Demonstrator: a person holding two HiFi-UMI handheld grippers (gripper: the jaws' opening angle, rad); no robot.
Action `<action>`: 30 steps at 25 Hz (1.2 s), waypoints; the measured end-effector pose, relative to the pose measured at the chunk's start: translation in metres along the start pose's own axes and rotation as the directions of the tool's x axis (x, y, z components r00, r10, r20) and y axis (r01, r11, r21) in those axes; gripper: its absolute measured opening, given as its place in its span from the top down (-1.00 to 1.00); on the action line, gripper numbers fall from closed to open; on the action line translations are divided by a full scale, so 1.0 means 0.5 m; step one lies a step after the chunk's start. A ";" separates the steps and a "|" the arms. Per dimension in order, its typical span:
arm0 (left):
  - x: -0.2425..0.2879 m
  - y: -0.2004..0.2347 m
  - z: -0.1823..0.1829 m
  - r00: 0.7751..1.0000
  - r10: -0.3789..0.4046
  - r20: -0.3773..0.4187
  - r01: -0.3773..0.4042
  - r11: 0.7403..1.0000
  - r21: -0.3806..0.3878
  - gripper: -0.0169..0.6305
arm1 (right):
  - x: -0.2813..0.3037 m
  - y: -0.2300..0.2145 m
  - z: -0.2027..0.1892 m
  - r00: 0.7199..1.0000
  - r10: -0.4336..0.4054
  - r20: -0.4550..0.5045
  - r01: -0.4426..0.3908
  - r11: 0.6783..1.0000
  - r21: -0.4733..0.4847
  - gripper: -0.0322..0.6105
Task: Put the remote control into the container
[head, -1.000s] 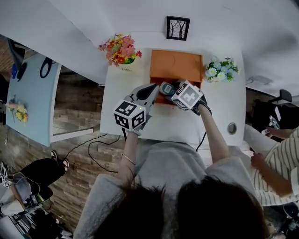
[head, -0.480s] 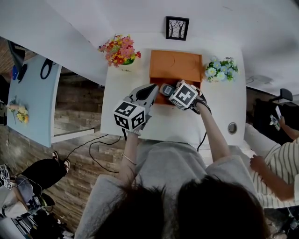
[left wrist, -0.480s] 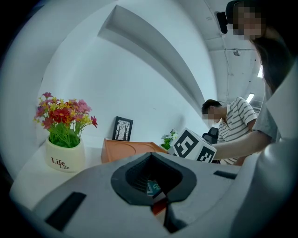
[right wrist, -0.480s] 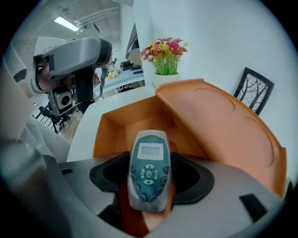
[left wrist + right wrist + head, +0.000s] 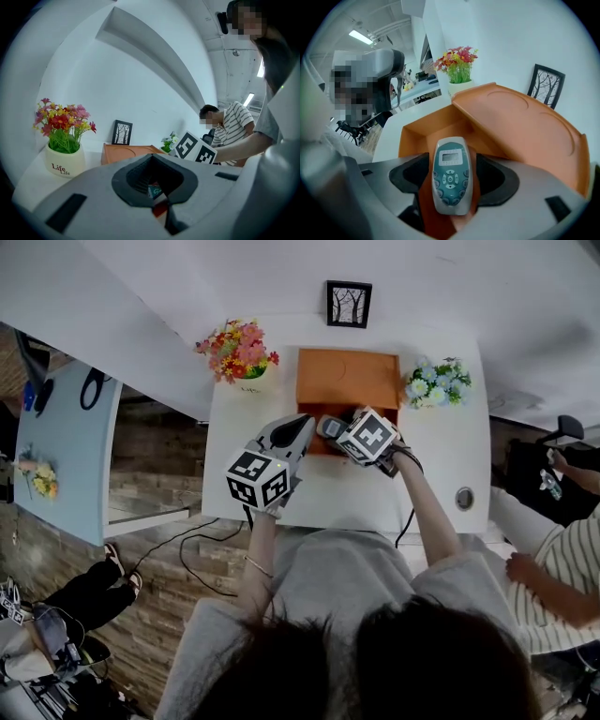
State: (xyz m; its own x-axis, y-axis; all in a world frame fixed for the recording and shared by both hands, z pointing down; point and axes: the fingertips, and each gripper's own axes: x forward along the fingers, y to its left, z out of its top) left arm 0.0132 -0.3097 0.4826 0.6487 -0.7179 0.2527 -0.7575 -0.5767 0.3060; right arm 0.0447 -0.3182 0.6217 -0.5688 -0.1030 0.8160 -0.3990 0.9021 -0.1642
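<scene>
The right gripper (image 5: pixel 330 425) fingers pinch the remote control (image 5: pixel 450 176); the orange container (image 5: pixel 426 129) lies just past them; the left gripper (image 5: pixel 298 425) fingers are closed

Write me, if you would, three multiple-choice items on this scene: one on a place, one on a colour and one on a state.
1. Where is the remote control?
A. lying on the table
B. between the right gripper's jaws
C. on the floor

2. What colour is the container?
A. blue
B. white
C. orange

3. How is the container's lid?
A. open, tilted back
B. shut
C. taken off

Answers:
1 B: the right gripper view shows the jaws pressed on its two sides.
2 C: its walls and lid are orange in both the head view and the right gripper view.
3 A: the lid leans back behind the open compartment.
</scene>
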 end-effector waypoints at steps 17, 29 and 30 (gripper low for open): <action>0.009 -0.053 0.070 0.996 -0.065 0.057 0.060 0.995 0.080 0.94 | -0.284 0.017 0.187 0.789 -0.097 0.607 -0.031 0.980 0.197 0.22; -0.022 -0.111 0.162 0.978 -0.120 0.169 0.095 0.983 0.154 0.94 | -0.419 0.039 0.217 0.636 -0.202 0.744 0.043 0.973 0.227 0.69; -0.025 -0.116 0.173 0.974 -0.127 0.186 0.099 0.983 0.155 0.94 | -0.428 0.040 0.220 0.626 -0.210 0.751 0.053 0.972 0.228 0.73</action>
State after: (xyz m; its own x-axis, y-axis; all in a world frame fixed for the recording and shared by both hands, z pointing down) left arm 0.0426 -0.3008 0.3821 0.7145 -0.6987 0.0364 -0.6920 -0.6981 0.1837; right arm 0.0792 -0.3242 0.3829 -0.8125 -0.5685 0.1290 -0.5817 0.7762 -0.2431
